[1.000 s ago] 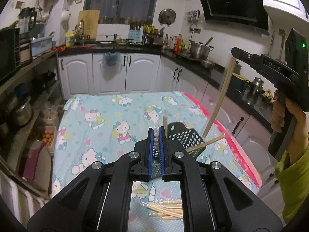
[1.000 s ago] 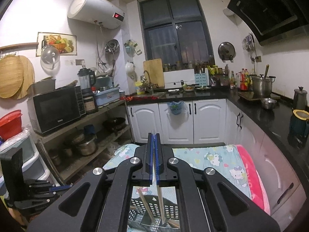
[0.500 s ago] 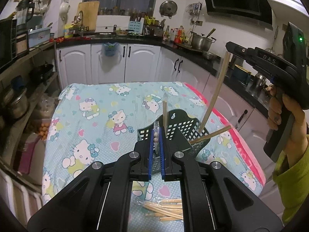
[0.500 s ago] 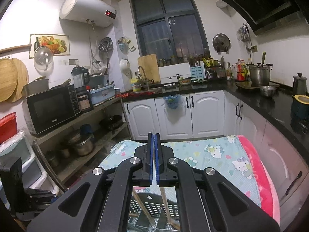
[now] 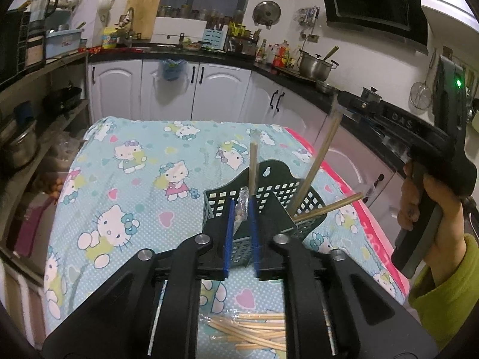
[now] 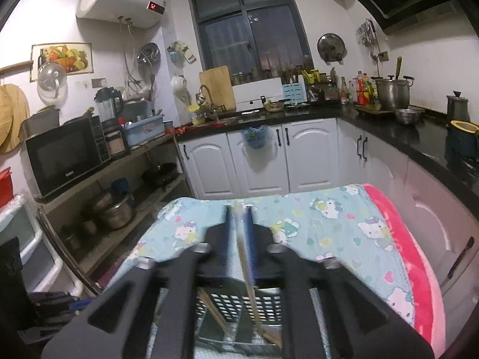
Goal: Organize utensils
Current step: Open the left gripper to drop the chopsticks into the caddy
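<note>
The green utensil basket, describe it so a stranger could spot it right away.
Find the table with the cartoon-cat cloth. Toward its right side stands the dark green utensil basket, a perforated grid-walled plastic holder. Unlike the loose chopsticks in plastic nearby, it stands upright.

Bare tablecloth [image 5: 143, 179] left of the basket [image 5: 311, 206]; upright chopsticks [image 5: 318, 161] over its mouth.

The left wrist view is taken from behind the left gripper [image 5: 242, 233], angled down along its fingers, close over the dark basket [image 5: 305, 209] on the patterned tablecloth [image 5: 125, 179]; the right gripper [image 5: 341, 101] is seen to its right. The right wrist view is taken from behind the right gripper [image 6: 239, 239], pitched less steeply, with the basket [image 6: 239, 308] just beneath. Tablecloth [image 6: 329, 227], basket and white cabinets [image 6: 257, 155] are shared by both.
</note>
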`<state>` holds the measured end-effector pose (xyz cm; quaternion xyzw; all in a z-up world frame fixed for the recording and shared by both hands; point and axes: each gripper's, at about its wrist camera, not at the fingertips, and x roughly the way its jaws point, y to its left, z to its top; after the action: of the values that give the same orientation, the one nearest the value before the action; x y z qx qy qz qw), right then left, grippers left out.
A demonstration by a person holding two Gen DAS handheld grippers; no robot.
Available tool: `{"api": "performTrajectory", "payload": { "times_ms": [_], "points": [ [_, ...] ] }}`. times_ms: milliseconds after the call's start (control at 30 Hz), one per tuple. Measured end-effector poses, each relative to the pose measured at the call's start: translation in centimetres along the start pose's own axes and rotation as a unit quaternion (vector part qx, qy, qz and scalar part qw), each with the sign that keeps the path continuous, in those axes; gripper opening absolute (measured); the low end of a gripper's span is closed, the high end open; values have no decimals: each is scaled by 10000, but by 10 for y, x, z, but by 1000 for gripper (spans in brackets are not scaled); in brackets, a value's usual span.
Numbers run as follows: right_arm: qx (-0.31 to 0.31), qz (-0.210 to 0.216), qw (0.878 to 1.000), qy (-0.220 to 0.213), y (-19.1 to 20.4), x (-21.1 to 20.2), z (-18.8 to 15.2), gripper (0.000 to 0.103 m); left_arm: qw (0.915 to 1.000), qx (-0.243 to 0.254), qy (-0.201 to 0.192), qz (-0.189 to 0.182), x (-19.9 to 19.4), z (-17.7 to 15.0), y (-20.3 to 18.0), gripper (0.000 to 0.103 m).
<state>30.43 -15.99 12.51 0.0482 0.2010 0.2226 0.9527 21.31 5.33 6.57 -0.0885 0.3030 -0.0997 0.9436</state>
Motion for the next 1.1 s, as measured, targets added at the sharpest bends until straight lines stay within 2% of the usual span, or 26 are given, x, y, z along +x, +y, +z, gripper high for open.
{"api": "performTrajectory", "payload": {
  "times_ms": [33,100,167,300,367,433,500,833,1100],
  "points": [
    [-12,-58,10000,-39,-1,-3,-2,41,10000,-25,-26,-13,-1,0,0,18],
    [44,-101,9999,-59,-5,-9,-4,42,9999,-77,-82,0,-3,0,1,26],
    [109,-142,9998,-54,-9,-16,-5,51,9998,-126,-162,8,-6,0,1,40],
    [58,-237,9995,-177,-12,-35,-6,67,9993,-171,-331,-4,-15,1,-1,59],
    [30,-247,9994,-229,-13,-45,-5,71,9986,-249,-454,-39,-22,3,-1,75],
    [-5,-234,9994,-261,-13,-53,-5,77,9981,-295,-537,-41,-28,5,-2,81],
    [-46,-262,9992,-299,-13,-63,-4,81,9975,-327,-632,0,-34,6,-2,90],
    [-167,-105,9992,-336,-6,-100,-12,94,9951,-438,-886,-70,-61,5,-10,92],
    [-327,37,9989,-335,5,-122,-22,96,9948,-481,-876,-174,-73,-9,-14,92]
  ]
}}
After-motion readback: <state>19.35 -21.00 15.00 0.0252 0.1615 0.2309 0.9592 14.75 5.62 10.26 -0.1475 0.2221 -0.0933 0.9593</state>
